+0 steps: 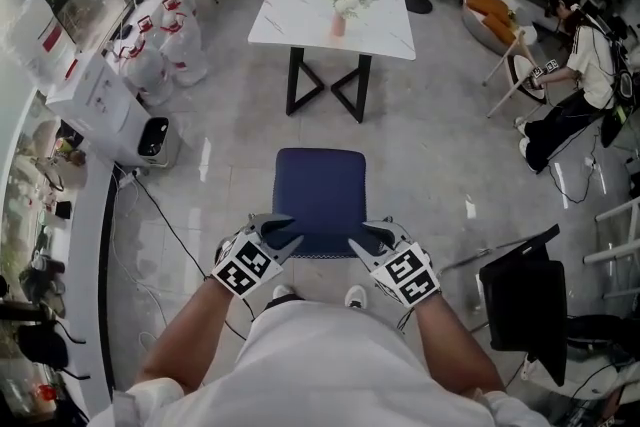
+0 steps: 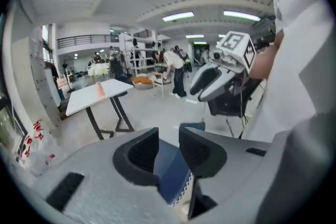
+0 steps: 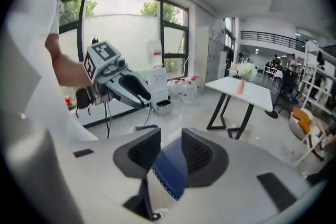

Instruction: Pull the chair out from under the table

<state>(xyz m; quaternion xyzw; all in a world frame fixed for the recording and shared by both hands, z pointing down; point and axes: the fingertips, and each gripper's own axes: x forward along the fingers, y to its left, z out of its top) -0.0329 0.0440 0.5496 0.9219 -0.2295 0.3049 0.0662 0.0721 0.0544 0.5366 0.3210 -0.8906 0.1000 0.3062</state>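
Upper centre of the head view: a white table [image 1: 300,15] on black crossed legs. Mid-frame, well apart from it and square to it: the blue chair [image 1: 320,190], with bare floor between the two. Judging by that gap, already out from under the table, with only the letting-go and the retreat left.

Lower centre, side by side over the seat's near edge: the left gripper [image 1: 283,233] and the right gripper [image 1: 372,237]. Tongs on both standing fairly wide, clamped on nothing. Blue seat visible through each gap, below and beyond the pads. Probably no contact, though hard to rule out where gripper and seat overlap from above.

To finish well:
- Keep both pairs of jaws parted.
- Draw the two up and back together.
- Avoid catching the seat edge or nudging the chair askew.
- Mind the white shoes [image 1: 355,296] just beside that edge.

Only from the head: the real spacing of chair and table, and the shoes. Only along the jaws: the open space between the pads, and each gripper's partner hanging in the upper part of the frame.

Smaller again: a vase of flowers [image 1: 340,3] on the tabletop. Smallest: the white zigzag stitching [image 2: 185,186] along the seat edge, lost from above.
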